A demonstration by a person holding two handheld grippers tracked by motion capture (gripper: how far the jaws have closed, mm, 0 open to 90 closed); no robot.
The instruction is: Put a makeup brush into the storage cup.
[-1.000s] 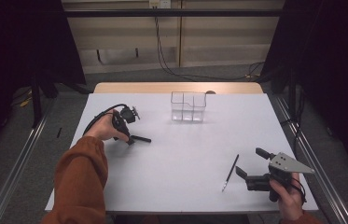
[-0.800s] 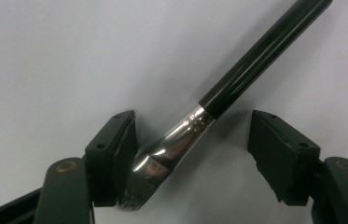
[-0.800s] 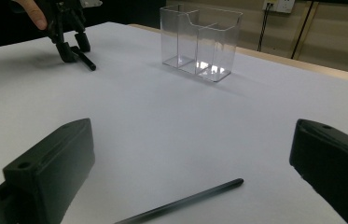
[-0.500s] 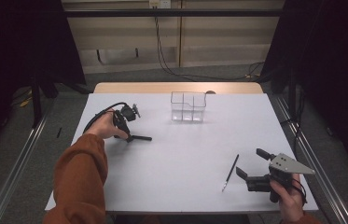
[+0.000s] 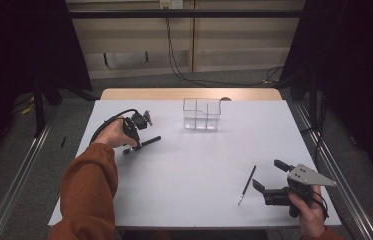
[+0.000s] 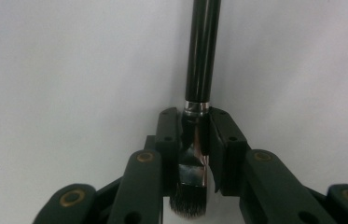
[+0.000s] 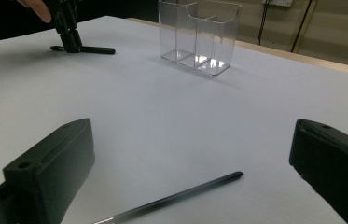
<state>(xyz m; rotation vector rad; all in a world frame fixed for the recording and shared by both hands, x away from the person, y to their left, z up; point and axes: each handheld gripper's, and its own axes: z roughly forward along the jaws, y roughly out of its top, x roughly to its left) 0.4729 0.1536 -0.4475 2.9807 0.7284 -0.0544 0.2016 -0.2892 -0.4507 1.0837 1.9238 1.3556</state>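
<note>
On the left half of the white table [image 5: 199,165], the left gripper [image 5: 133,146] is pointing down at a black-handled brush [image 5: 144,144] that is lying flat on the surface. Its jaws have just been closing, and they are now clamping the brush at its shiny metal collar (the left gripper view is showing the pads [image 6: 168,140] pressing on both sides of the collar, with the dark bristles poking out below them and the handle running away up the picture). From the high view, the handle is sticking out to the right of the gripper, still resting on the table as far as I can judge.

Near the right front corner, the right gripper [image 5: 270,176] is being held level in the person's hand, its jaws standing wide apart with nothing between them. A thin black pencil-like stick [image 5: 246,185] is lying just beside it, on its left in the high view, apart from both jaws.

Toward the far edge, a clear plastic organizer [image 5: 202,114] with upright compartments is standing well apart from both grippers.
</note>
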